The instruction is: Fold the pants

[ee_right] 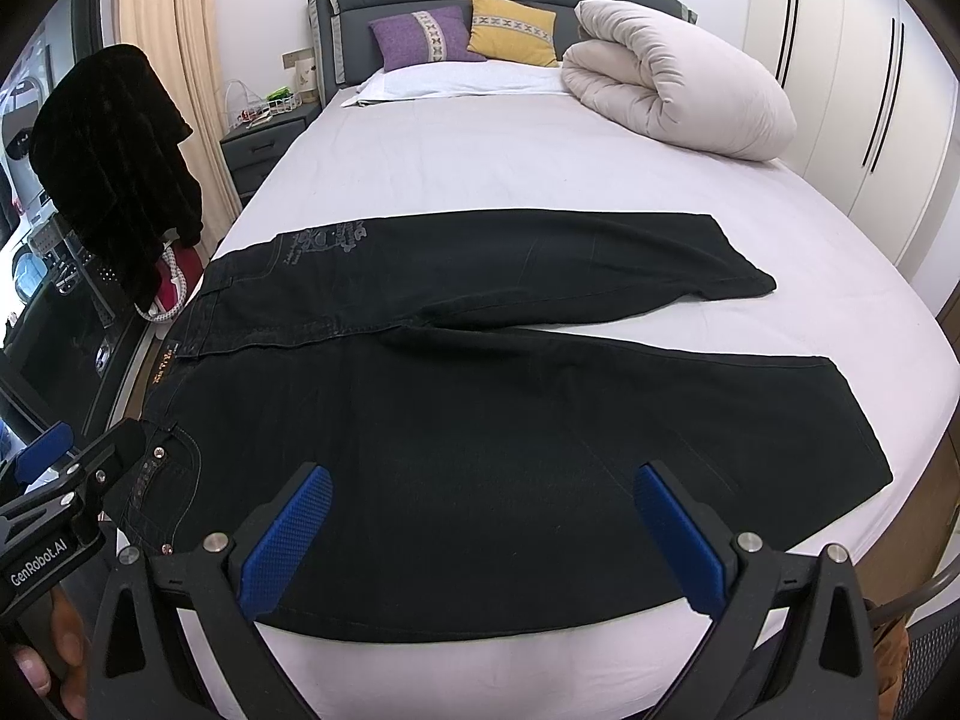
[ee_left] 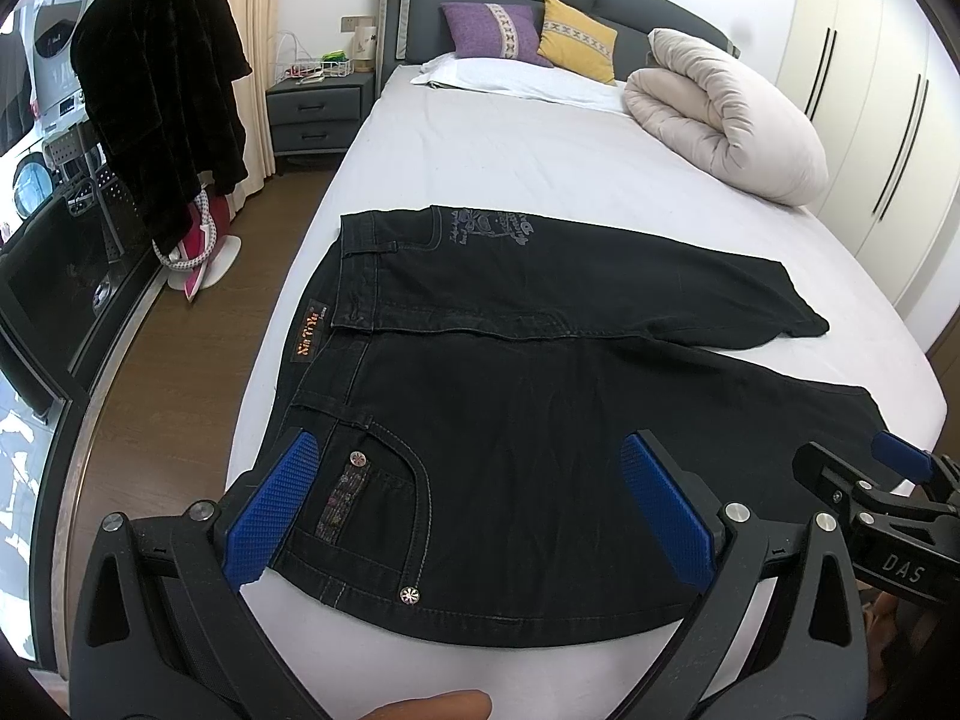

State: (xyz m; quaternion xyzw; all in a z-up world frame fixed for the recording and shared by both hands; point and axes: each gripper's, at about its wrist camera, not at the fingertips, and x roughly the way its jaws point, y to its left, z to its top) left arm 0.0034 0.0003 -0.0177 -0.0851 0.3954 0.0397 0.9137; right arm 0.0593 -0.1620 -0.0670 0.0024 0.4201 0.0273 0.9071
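Black jeans (ee_right: 480, 420) are lying flat on the bed (ee_left: 510, 144). Left gripper (ee_left: 474, 504) and right gripper (ee_right: 486, 540), fingers spread wide, are hovering above the near leg: pinch its near edge, fold toward the headboard.

- I see the pants (ee_right: 480, 420) flat on the bed (ee_right: 480, 150), waistband at nine o'clock, legs toward three.
- Rolled duvet (ee_right: 678, 78) at one o'clock, pillows (ee_right: 462, 30) at twelve.

Bed (ee_right: 480, 156) has a rolled-up beige duvet (ee_right: 678, 84) at the head end's right corner, with purple (ee_right: 420, 39) and yellow (ee_right: 510, 30) cushions against the headboard. Grey nightstand (ee_left: 318, 111) sits left, dark coat (ee_left: 156, 90) hanging nearby, white wardrobe (ee_right: 840, 90) right.
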